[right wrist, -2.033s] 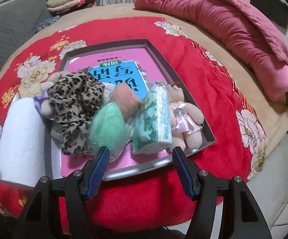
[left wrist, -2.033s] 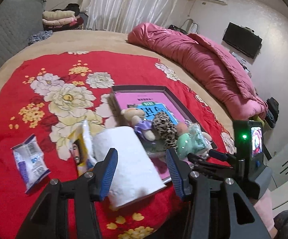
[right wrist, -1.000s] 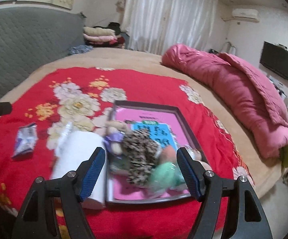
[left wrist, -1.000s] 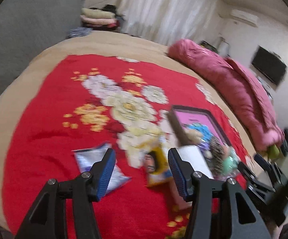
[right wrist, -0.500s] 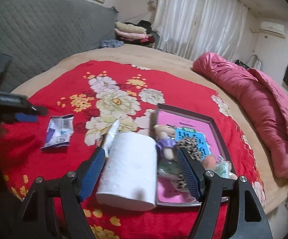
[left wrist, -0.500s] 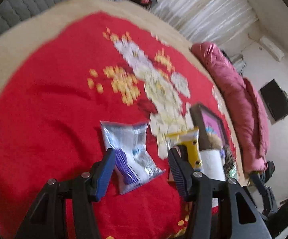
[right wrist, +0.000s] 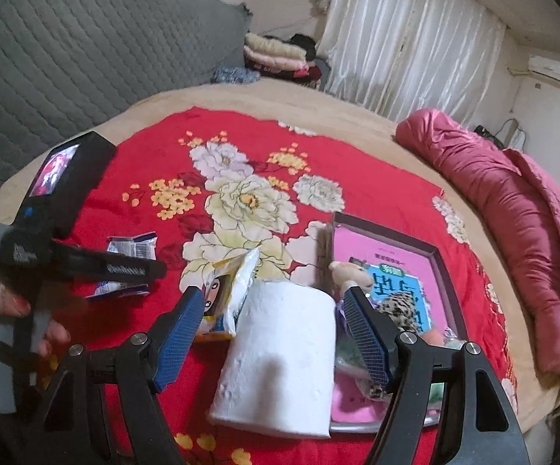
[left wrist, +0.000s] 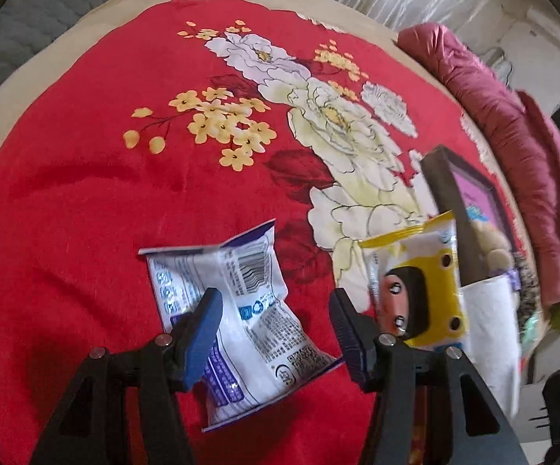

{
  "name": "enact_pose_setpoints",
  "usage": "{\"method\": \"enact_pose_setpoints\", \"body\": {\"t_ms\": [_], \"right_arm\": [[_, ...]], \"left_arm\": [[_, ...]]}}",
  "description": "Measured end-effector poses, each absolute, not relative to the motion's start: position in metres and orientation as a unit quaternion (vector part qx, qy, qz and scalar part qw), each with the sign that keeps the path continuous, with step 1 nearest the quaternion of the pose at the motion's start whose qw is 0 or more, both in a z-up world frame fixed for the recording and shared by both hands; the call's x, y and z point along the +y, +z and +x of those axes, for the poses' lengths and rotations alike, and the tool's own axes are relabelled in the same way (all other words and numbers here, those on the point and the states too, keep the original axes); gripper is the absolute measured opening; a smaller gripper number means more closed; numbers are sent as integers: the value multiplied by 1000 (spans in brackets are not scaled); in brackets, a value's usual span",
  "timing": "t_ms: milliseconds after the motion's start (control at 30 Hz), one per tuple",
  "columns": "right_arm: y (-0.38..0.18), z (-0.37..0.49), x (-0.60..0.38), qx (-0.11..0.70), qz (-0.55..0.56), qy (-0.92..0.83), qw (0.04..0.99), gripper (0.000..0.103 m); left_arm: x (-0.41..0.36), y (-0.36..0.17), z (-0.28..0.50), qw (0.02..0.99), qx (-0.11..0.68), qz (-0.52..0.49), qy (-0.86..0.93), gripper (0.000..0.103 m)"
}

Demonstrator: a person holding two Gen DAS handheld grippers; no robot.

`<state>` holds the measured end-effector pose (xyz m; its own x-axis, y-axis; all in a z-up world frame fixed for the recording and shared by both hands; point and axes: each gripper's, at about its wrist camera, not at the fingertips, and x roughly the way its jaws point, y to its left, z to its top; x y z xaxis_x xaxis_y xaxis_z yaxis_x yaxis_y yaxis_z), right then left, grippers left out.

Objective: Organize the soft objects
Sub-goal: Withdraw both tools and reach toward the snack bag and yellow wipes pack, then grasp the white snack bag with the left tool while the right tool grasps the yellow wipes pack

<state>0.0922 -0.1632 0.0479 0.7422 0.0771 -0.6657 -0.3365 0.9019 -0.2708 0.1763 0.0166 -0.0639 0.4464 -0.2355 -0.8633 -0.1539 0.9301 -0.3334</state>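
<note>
Left gripper point(left wrist: 274, 319) swung away from white tissue roll point(left wrist: 491, 333), now straddles crinkled white-and-purple plastic packet point(left wrist: 237, 310) on red floral blanket point(left wrist: 86, 178), jaws wide. Right gripper point(right wrist: 274, 333) pulled back from dark-framed tray point(right wrist: 441, 255), now open around roll.

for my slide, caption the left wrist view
Open left tool poised over a white-and-purple packet on the red floral blanket.

Left gripper point(left wrist: 274, 327) and right gripper point(right wrist: 276, 329) both reach forward with jaws spread wide, gripping nothing.
</note>
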Motion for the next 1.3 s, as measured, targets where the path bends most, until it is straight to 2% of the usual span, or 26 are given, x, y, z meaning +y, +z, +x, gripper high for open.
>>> {"method": "enact_pose_setpoints", "body": {"t_ms": [133, 200, 267, 300, 500, 633, 800, 933, 1033, 1100, 1133, 1200, 1300], "right_arm": [[37, 115, -149, 374, -207, 125, 895, 76], [31, 124, -142, 385, -218, 132, 887, 76], [25, 137, -134, 402, -223, 139, 877, 76], [21, 146, -129, 411, -229, 138, 871, 76], [-4, 191, -109, 482, -248, 139, 829, 76], [-25, 208, -95, 518, -298, 110, 794, 76], [-48, 218, -82, 561, -307, 108, 761, 75], [-73, 221, -72, 565, -360, 81, 738, 76], [-83, 224, -72, 562, -369, 81, 736, 76], [-83, 224, -75, 558, -362, 92, 741, 73], [-78, 225, -79, 555, -348, 99, 749, 62], [-66, 229, -88, 548, -315, 105, 768, 55], [-52, 231, -100, 543, -275, 118, 785, 52]], "left_arm": [[9, -69, 183, 834, 531, -150, -14, 54], [10, -70, 184, 834, 531, -150, -13, 37], [14, -69, 184, 835, 530, -147, -5, 7], [17, -69, 185, 836, 530, -144, 3, 1], [57, -77, 185, 814, 532, -234, -17, 0], [60, -78, 185, 811, 531, -243, -26, 0], [66, -80, 187, 802, 531, -272, -35, 0], [73, -82, 188, 791, 531, -298, -47, 1], [74, -83, 189, 787, 533, -305, -55, 6], [75, -83, 188, 782, 533, -316, -61, 21], [75, -83, 189, 782, 533, -317, -64, 27], [72, -80, 188, 781, 533, -318, -72, 52], [60, -73, 189, 783, 531, -312, -91, 61]]}}
